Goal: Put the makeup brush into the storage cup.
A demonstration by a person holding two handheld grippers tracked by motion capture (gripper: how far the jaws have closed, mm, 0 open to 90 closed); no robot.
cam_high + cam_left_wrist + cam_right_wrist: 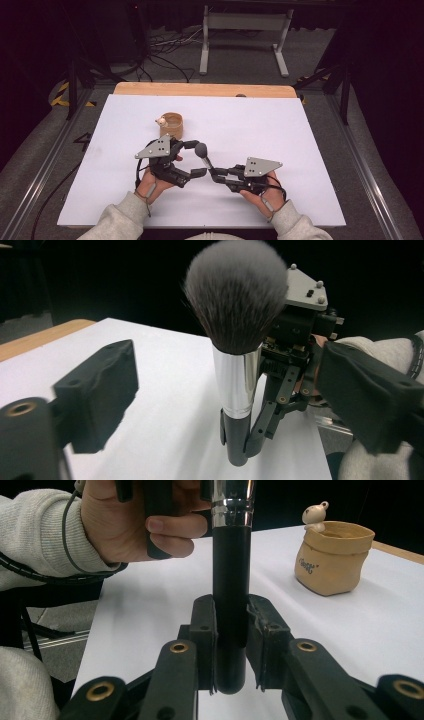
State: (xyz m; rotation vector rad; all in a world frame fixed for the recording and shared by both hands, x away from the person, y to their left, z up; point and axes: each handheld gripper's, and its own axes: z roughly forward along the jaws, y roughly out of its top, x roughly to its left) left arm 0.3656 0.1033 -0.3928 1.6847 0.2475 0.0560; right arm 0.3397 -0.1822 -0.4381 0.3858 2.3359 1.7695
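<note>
On the white counter, the right hand-held gripper grips a black makeup brush by its handle — bristles up. The left hand-held gripper stands with its 2 jaws spread around the brush head, and a tan cup sits just beyond.

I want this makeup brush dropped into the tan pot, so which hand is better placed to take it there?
Probably the left. The pot sits just beyond the left tongs, which stand open on either side of the brush, not gripping. The right tongs clamp the black handle but are farther from the pot.
</note>
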